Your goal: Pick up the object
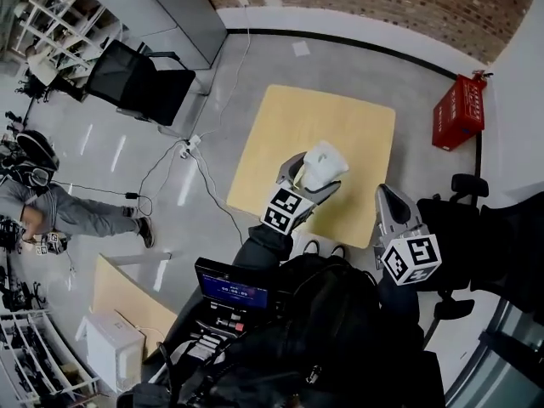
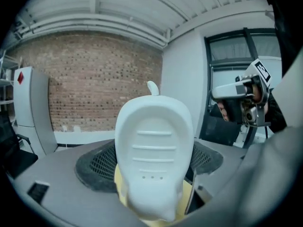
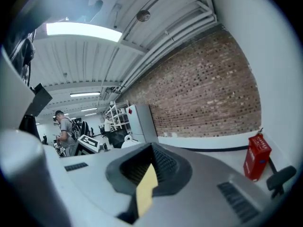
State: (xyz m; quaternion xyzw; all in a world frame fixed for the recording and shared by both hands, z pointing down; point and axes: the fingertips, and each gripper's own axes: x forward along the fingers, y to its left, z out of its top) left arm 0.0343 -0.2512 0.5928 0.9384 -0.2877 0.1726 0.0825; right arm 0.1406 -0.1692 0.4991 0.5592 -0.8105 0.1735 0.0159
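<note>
- The white object (image 1: pixel 325 164) is a smooth moulded shell with shallow ribs across its face and a small nub at its far end. It sits between the jaws of the left gripper (image 1: pixel 311 178), over the near part of the table (image 1: pixel 340 117).
- The left gripper's jaws are closed on the object. The mesh pads (image 2: pixel 94 167) press on its two flanks at the end nearest the gripper, and the wider far end stands out past them.
- Judgement: the grasp is made, and the lift is the step in hand. In the head view the object appears clear of the table top, but the gap beneath it cannot be confirmed.
- Raise the gripper straight up without tilting it. The shell looks hard and slick, and the pads cover only part of its length, so a twist or jerk could let it pivot or slide out forwards.
- Hold the closing pressure constant. Do not relax the jaws to adjust the grip.
- The right gripper (image 1: pixel 391 211) hangs off the table's near right corner, well apart from the object. Its jaws stand together with nothing between them, and only a yellow sliver shows through the slit.
- Leave the right gripper there. Bring it in as a support only if the object starts to slip.
- The red box (image 1: pixel 459 111) on the floor lies beyond the table, well clear of the lift.
</note>
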